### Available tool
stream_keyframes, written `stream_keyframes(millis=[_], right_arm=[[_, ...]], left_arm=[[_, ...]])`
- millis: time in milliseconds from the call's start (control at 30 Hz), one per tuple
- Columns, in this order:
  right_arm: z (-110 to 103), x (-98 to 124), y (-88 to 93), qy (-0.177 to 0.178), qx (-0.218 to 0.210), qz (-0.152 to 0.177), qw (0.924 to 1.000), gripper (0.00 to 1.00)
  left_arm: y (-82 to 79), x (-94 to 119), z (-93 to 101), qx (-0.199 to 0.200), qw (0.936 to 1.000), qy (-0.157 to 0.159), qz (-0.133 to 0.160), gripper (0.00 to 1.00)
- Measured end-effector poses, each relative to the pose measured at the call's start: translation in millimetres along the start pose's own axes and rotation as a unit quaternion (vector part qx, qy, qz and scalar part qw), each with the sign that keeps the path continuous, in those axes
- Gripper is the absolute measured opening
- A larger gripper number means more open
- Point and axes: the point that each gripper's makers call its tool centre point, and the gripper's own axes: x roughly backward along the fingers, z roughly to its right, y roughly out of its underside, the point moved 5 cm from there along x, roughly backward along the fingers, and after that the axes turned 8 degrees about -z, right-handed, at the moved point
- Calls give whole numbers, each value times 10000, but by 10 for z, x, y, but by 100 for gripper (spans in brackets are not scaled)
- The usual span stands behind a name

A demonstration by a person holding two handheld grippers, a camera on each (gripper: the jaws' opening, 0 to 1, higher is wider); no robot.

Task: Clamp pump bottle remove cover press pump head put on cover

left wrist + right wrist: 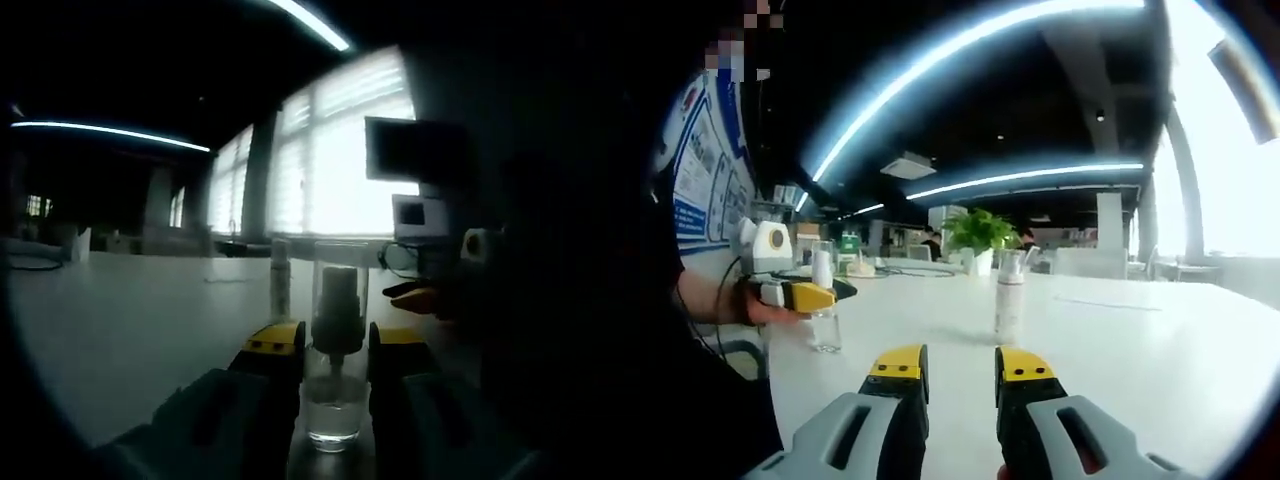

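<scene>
left gripper [335, 345] clamping pump bottle [335, 400] (cover on), right gripper [962, 365] parted

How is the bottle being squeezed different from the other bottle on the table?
The clamped pump bottle sits between the left hand-held gripper jaws; the second bottle stands free on the white table. The clamped one looks shorter and wider, the free one taller and slimmer. Both stand upright, covers on.

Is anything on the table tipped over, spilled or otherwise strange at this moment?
Nothing stands out. The clear pump bottle stands upright between the jaws of the left gripper, cover on. A second bottle stands upright, apart, on the white table. No spill is visible.
</scene>
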Motion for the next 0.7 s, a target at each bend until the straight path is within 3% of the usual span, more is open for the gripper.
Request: stream_keyframes(millis=[200, 333, 567, 700], right_arm=[[-69, -8, -20, -97, -412, -173, 9990, 21], [-272, 59, -86, -153, -292, -183, 9993, 21], [-589, 81, -453, -310, -283, 91, 9991, 20], [-751, 22, -614, -422, -232, 83, 9988, 20]], left_arm=[[7, -3, -9, 95, 9999, 31, -33, 16], [13, -13, -17, 45, 10000, -26, -48, 16], [21, -12, -12, 1, 9999, -61, -87, 16], [25, -12, -18, 6, 9999, -65, -103, 16]])
